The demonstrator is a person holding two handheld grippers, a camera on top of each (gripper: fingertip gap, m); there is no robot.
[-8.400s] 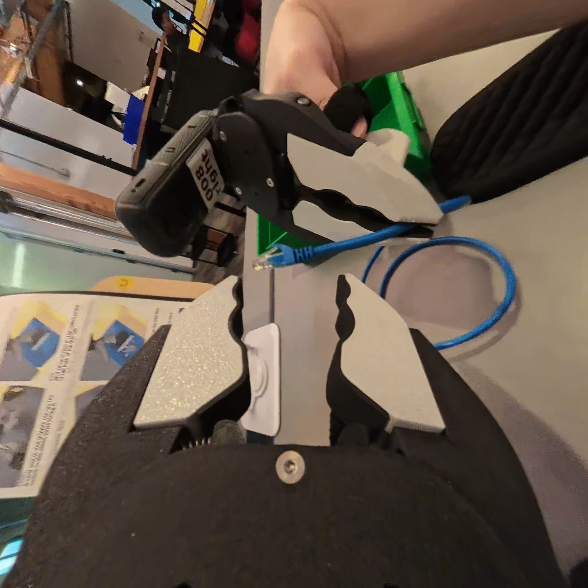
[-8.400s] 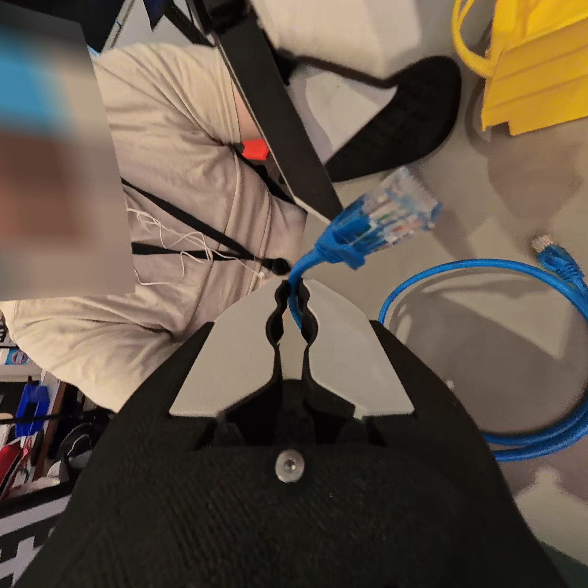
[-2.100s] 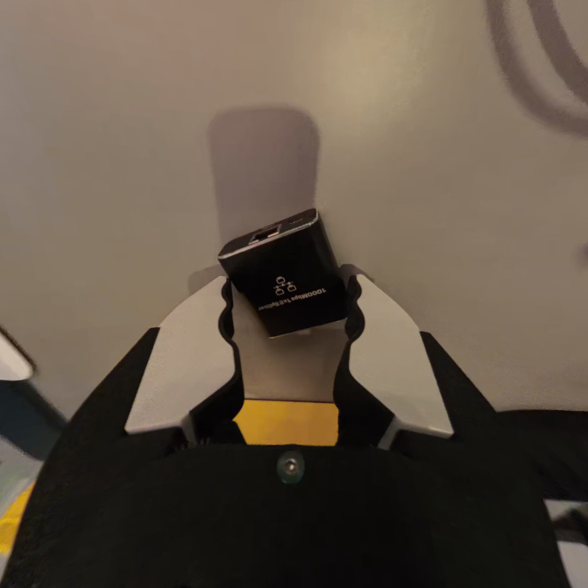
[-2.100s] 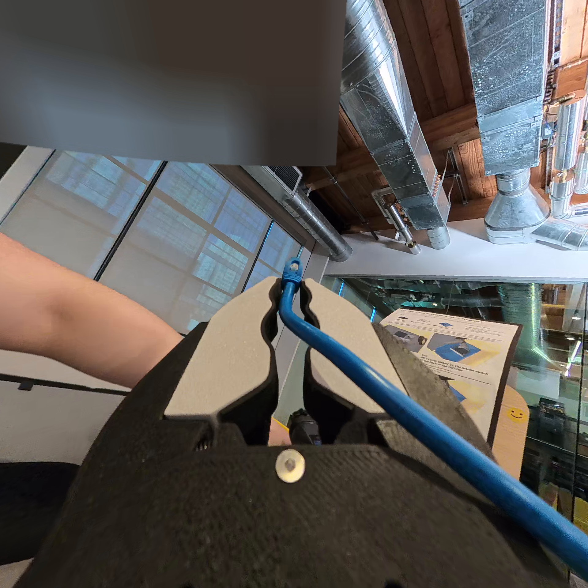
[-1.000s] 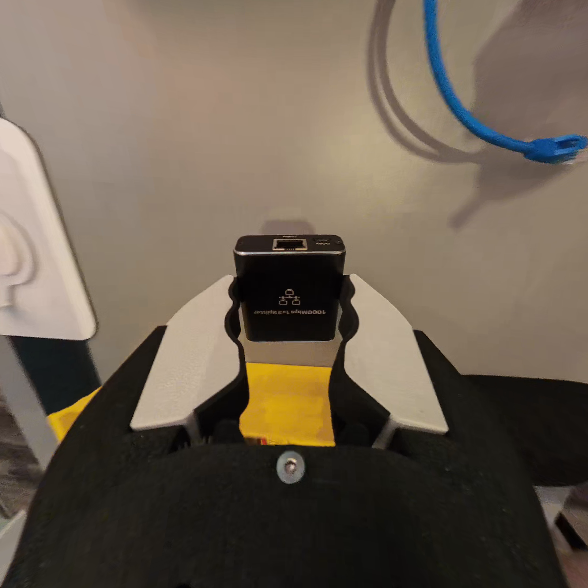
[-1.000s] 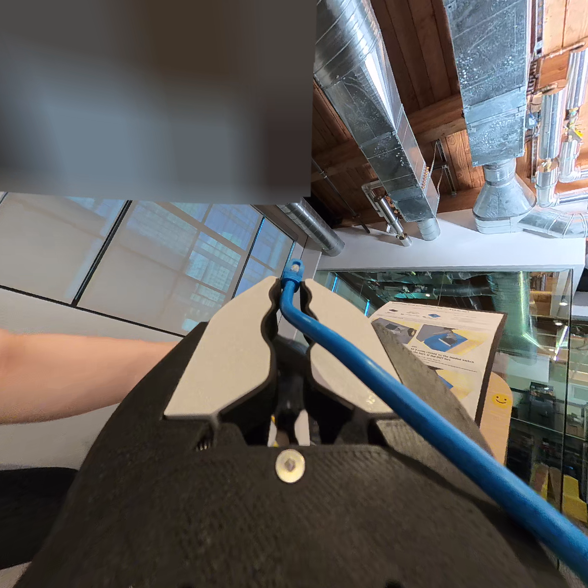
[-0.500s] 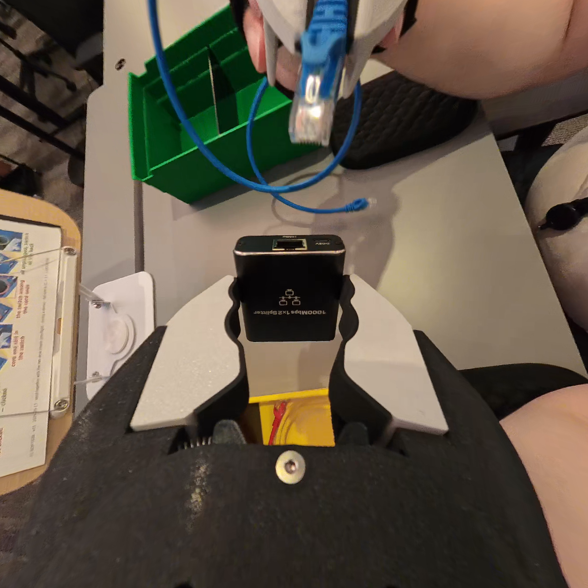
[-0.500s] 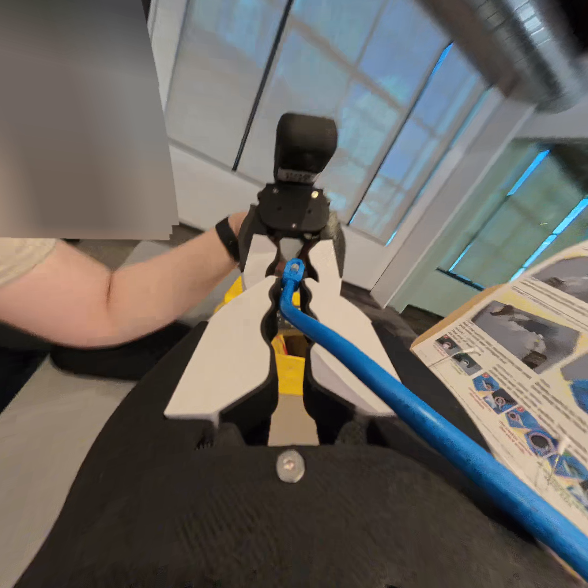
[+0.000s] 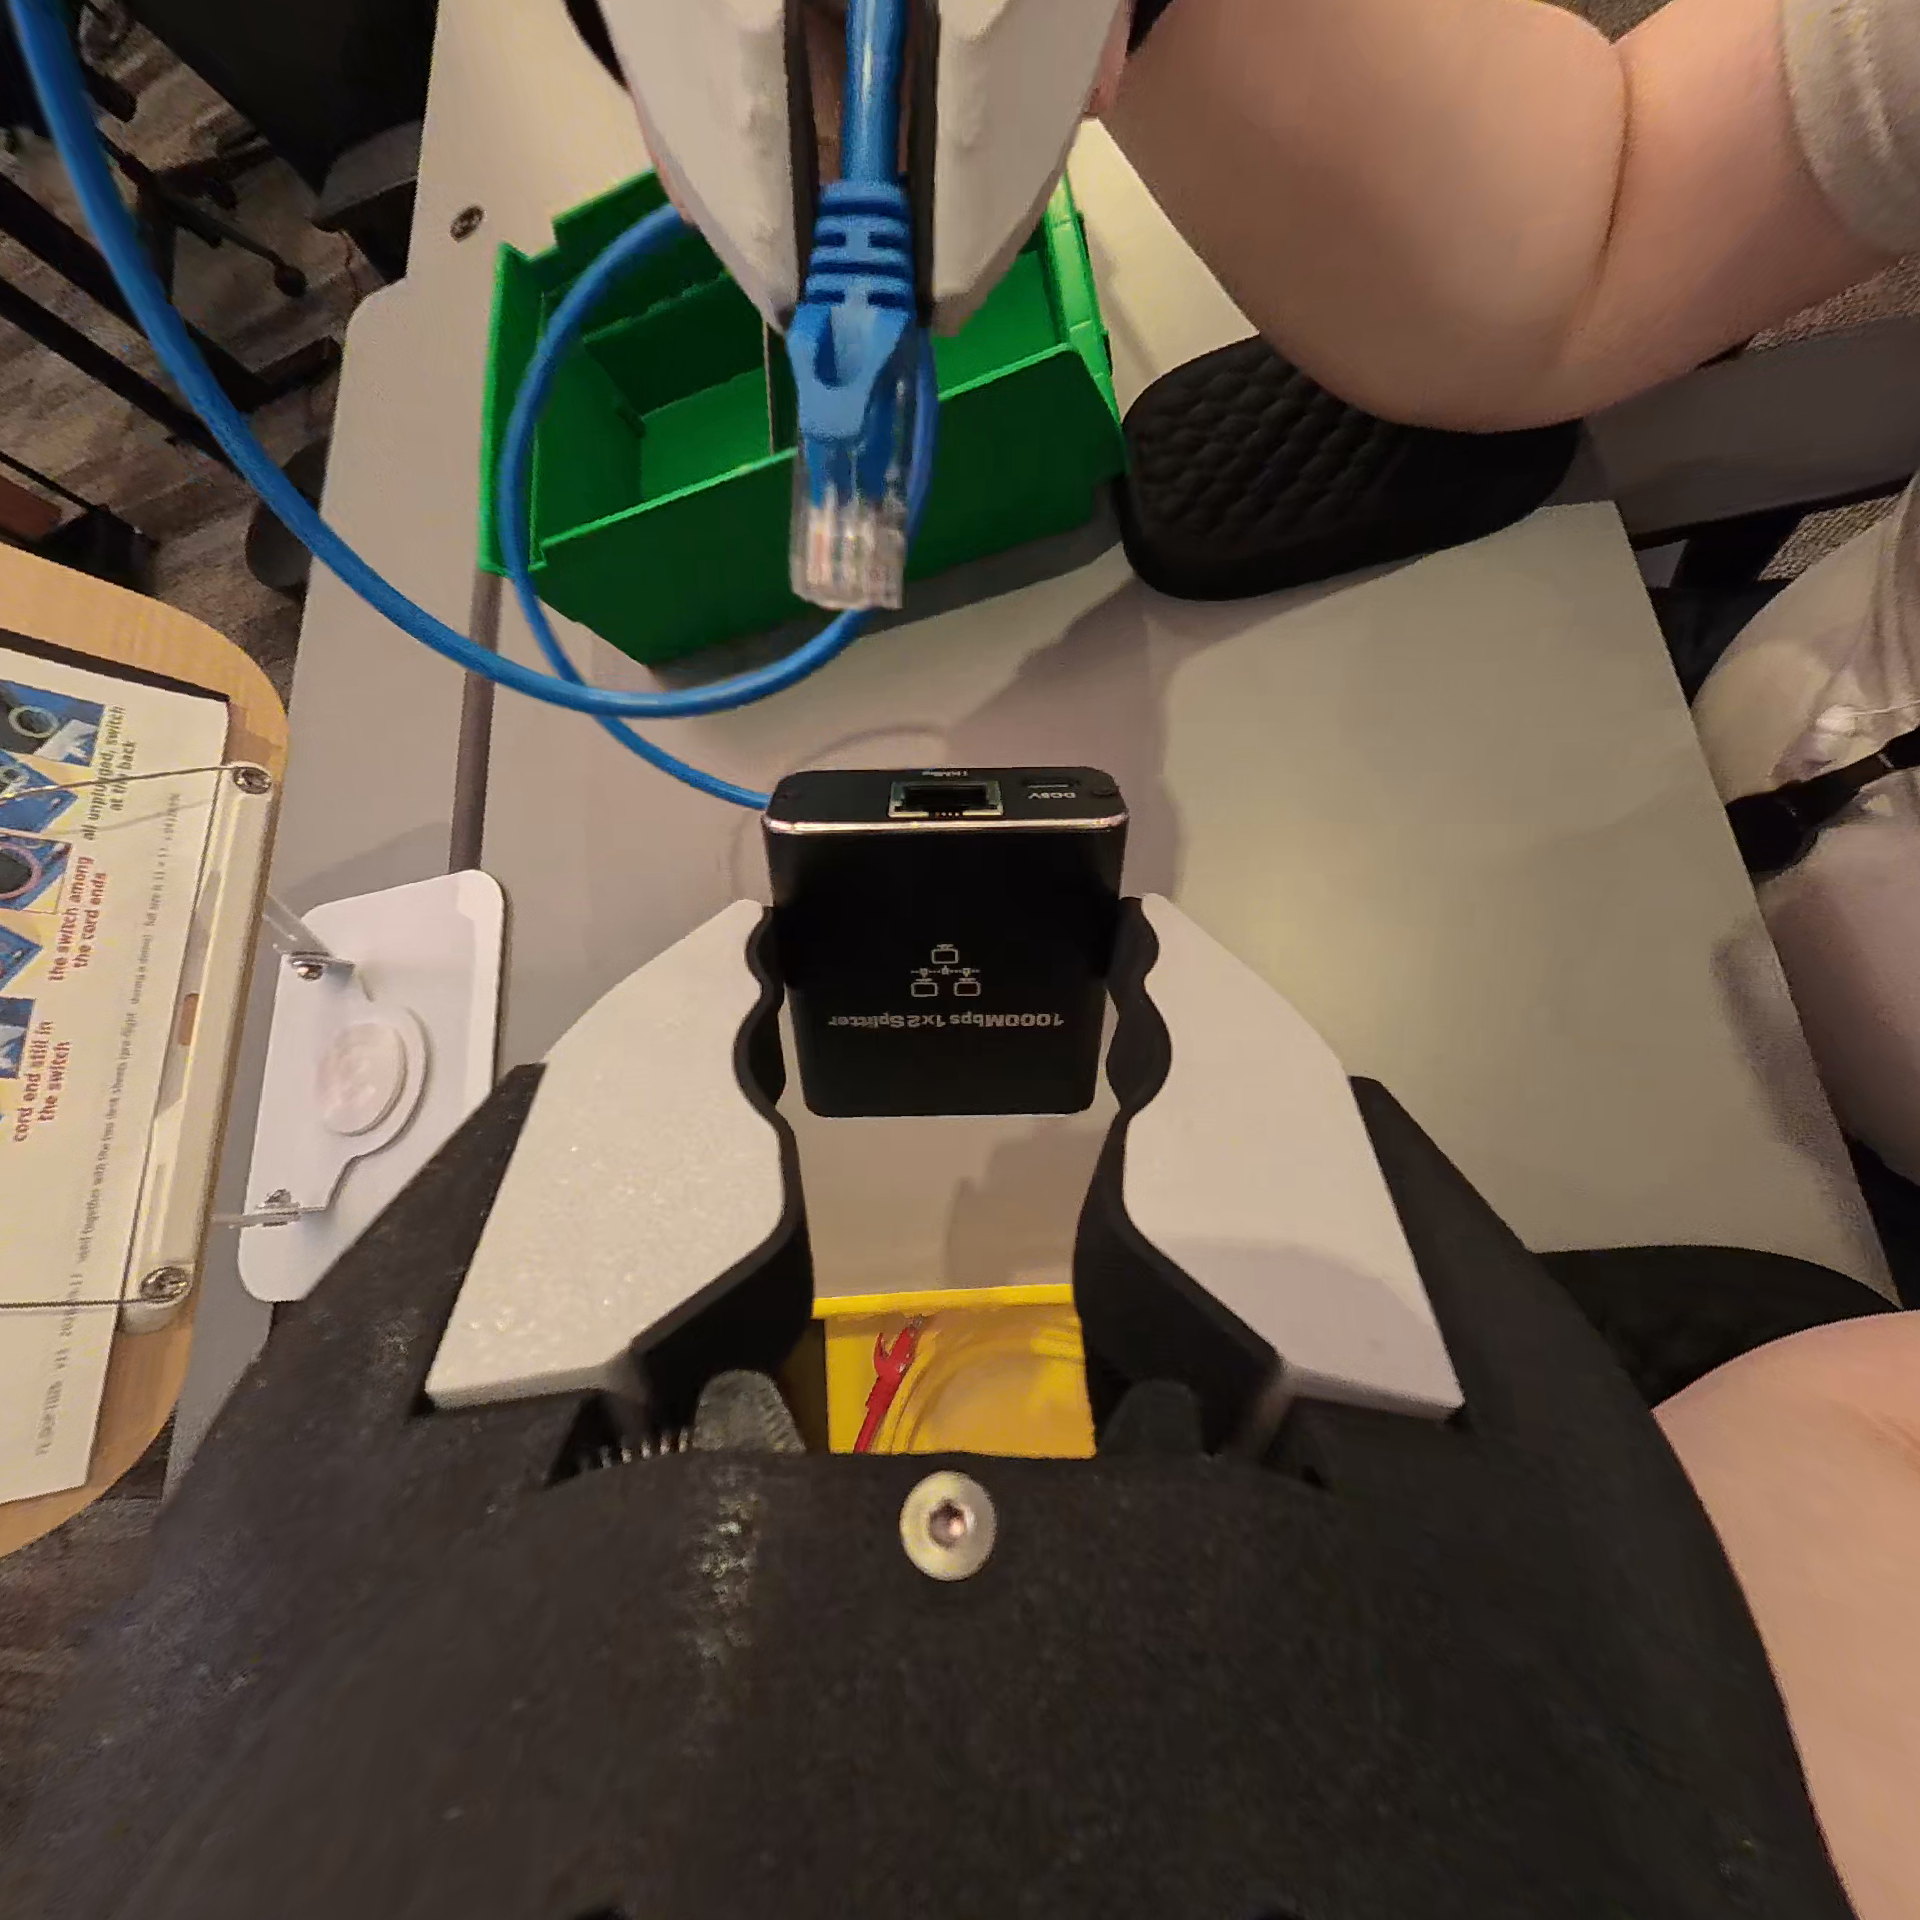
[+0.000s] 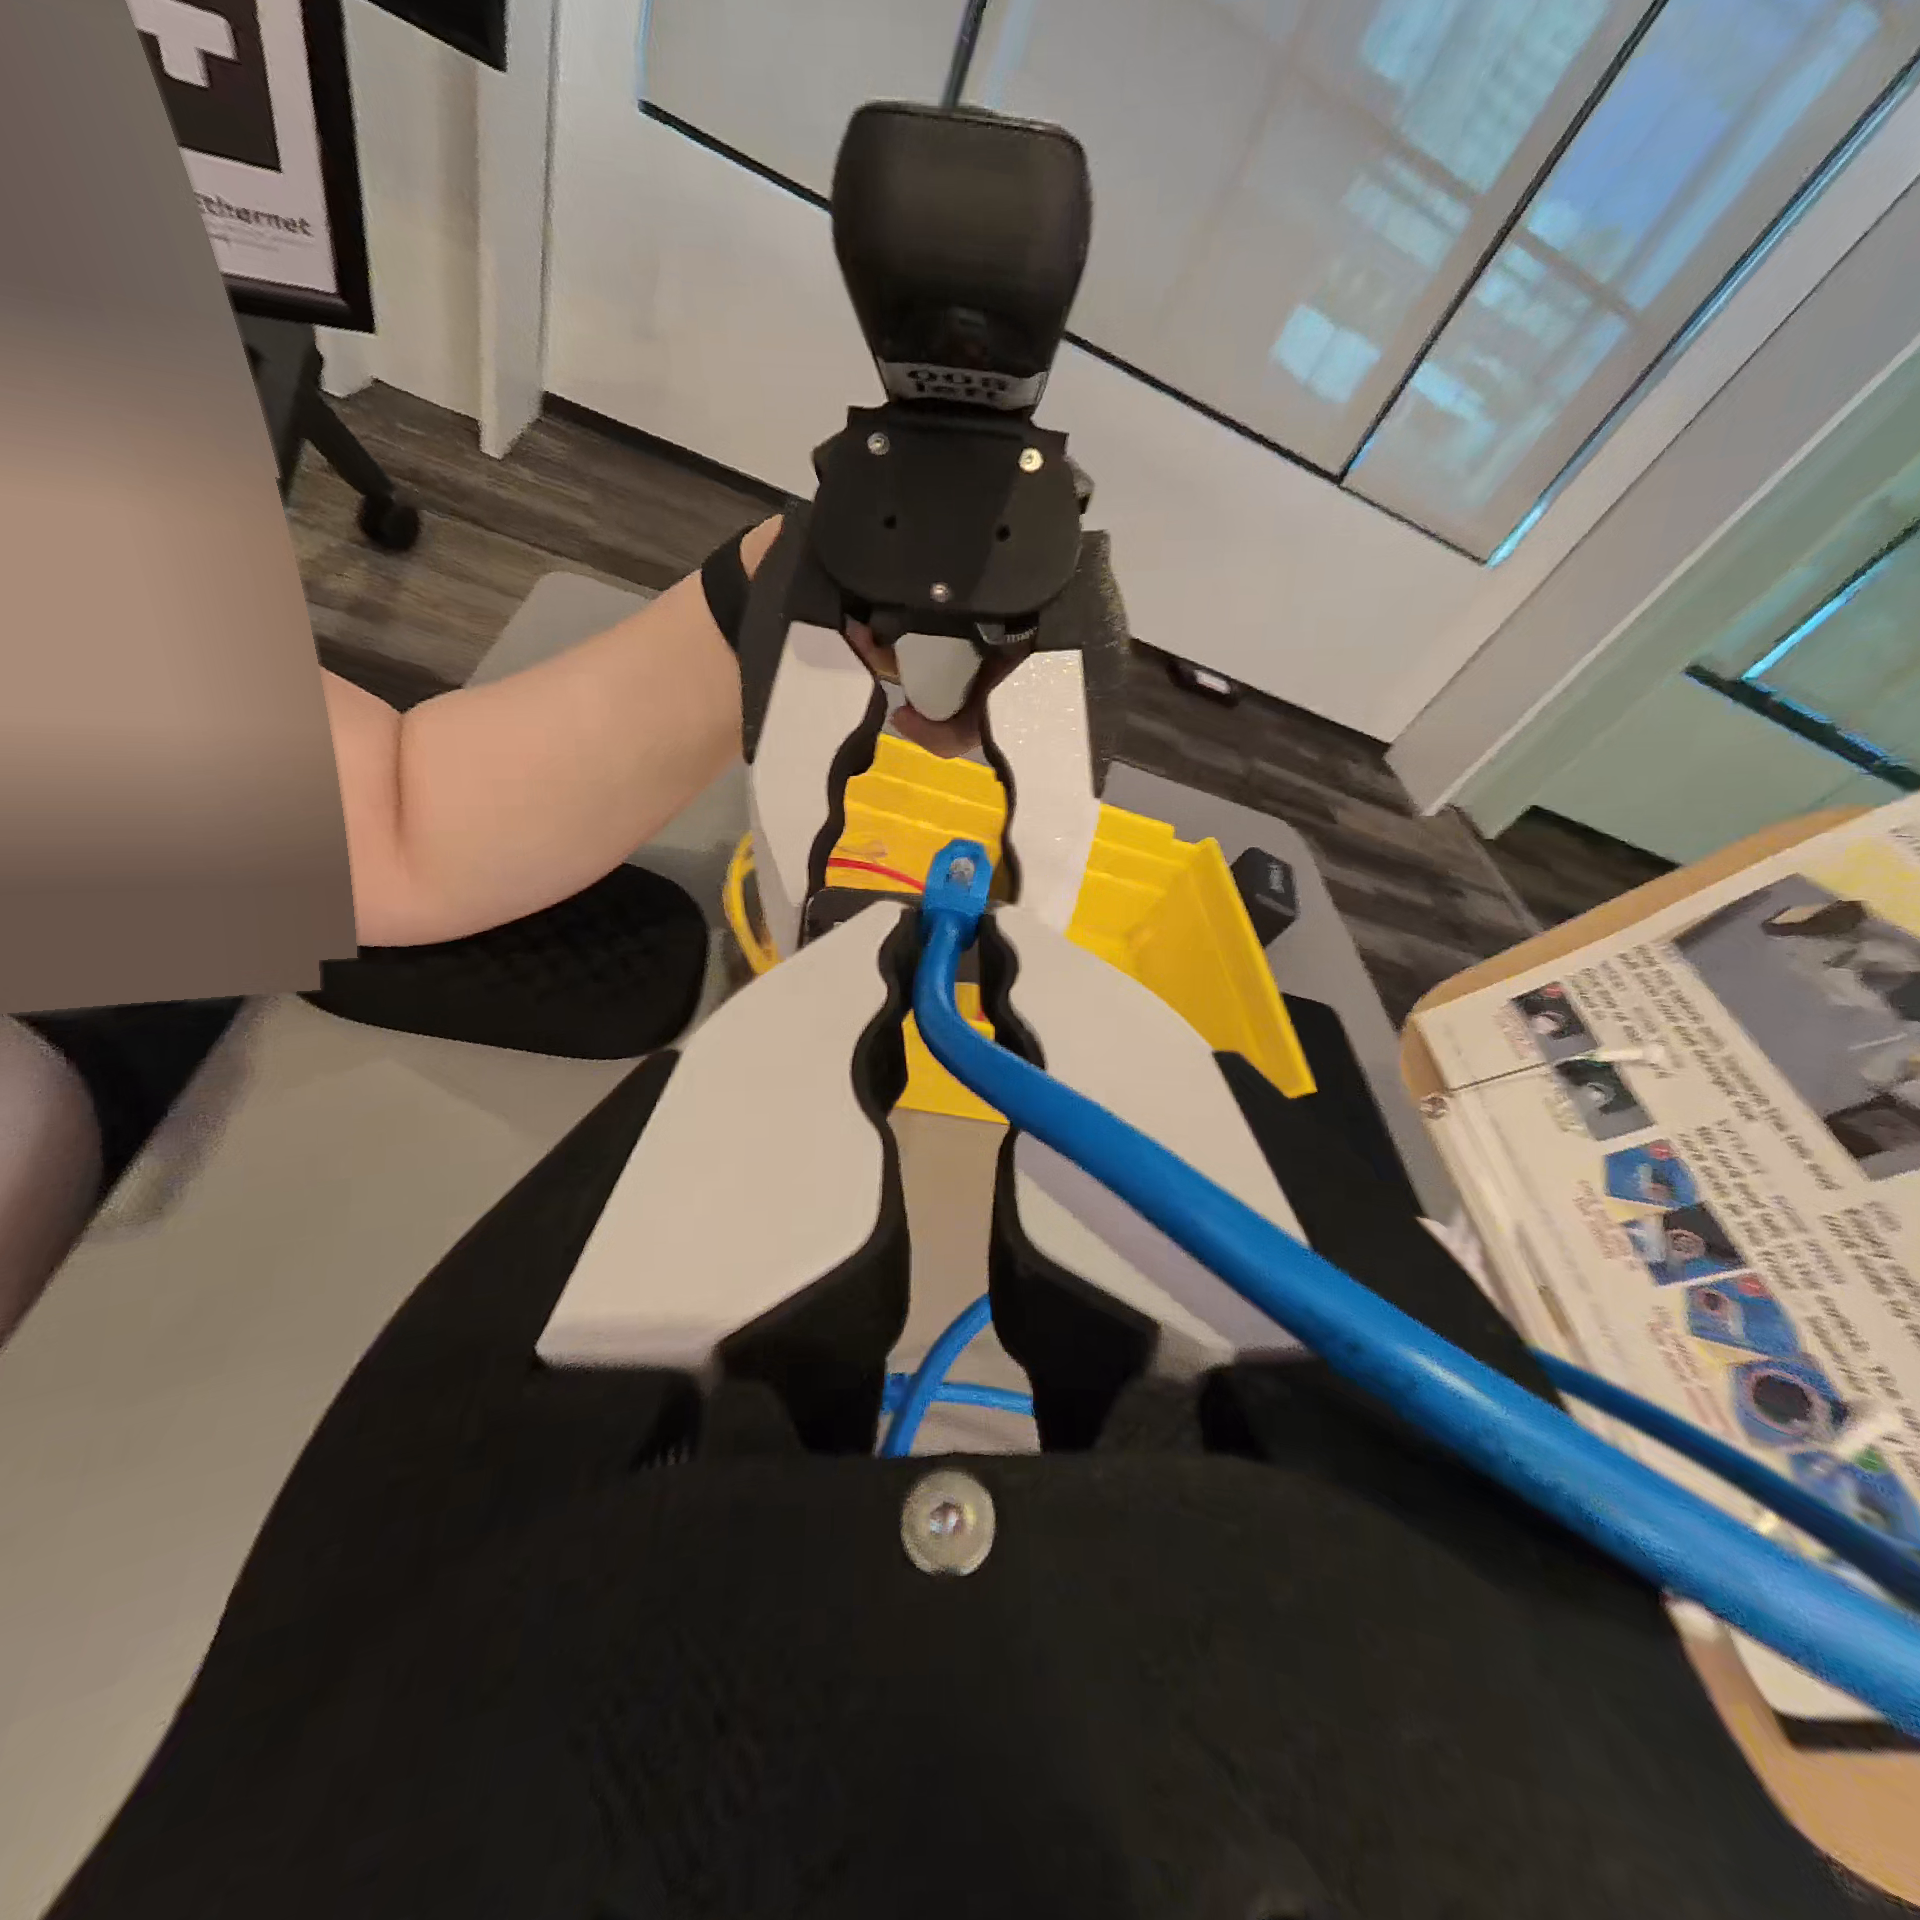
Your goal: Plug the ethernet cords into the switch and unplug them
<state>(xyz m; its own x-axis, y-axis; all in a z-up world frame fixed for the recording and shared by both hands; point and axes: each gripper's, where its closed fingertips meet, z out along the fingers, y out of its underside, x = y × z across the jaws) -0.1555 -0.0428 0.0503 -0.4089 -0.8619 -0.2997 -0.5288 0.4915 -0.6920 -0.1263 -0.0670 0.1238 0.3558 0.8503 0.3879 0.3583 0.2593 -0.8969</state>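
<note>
My left gripper (image 9: pixel 943 935) is shut on a small black switch box (image 9: pixel 943 966), its pads pressed on both sides, held above the grey table (image 9: pixel 1403 831). The box's empty port (image 9: pixel 943 798) faces away from me. My right gripper (image 10: pixel 940 935) is shut on a blue ethernet cord (image 10: pixel 1195 1174) just behind its plug. In the left wrist view the right gripper (image 9: pixel 857 156) comes in from the top and the clear-tipped blue plug (image 9: pixel 850 457) points at the port, a short way off. In the right wrist view the left gripper (image 10: pixel 914 831) faces me.
A green divided bin (image 9: pixel 727 447) stands behind the plug. A yellow bin (image 10: pixel 1174 935) with cords lies behind the left gripper. A black pad (image 9: pixel 1330 468) lies right of the green bin, a white plate (image 9: pixel 364 1070) and an instruction sheet (image 9: pixel 94 987) left. Arms (image 9: pixel 1455 208) reach in. My hands' fingertips stand some 8 centimetres from each other.
Both grippers swung round to face each other over the table. The blue plug has come closer to the switch's port and lined up with it. Both grasps stay the same.
</note>
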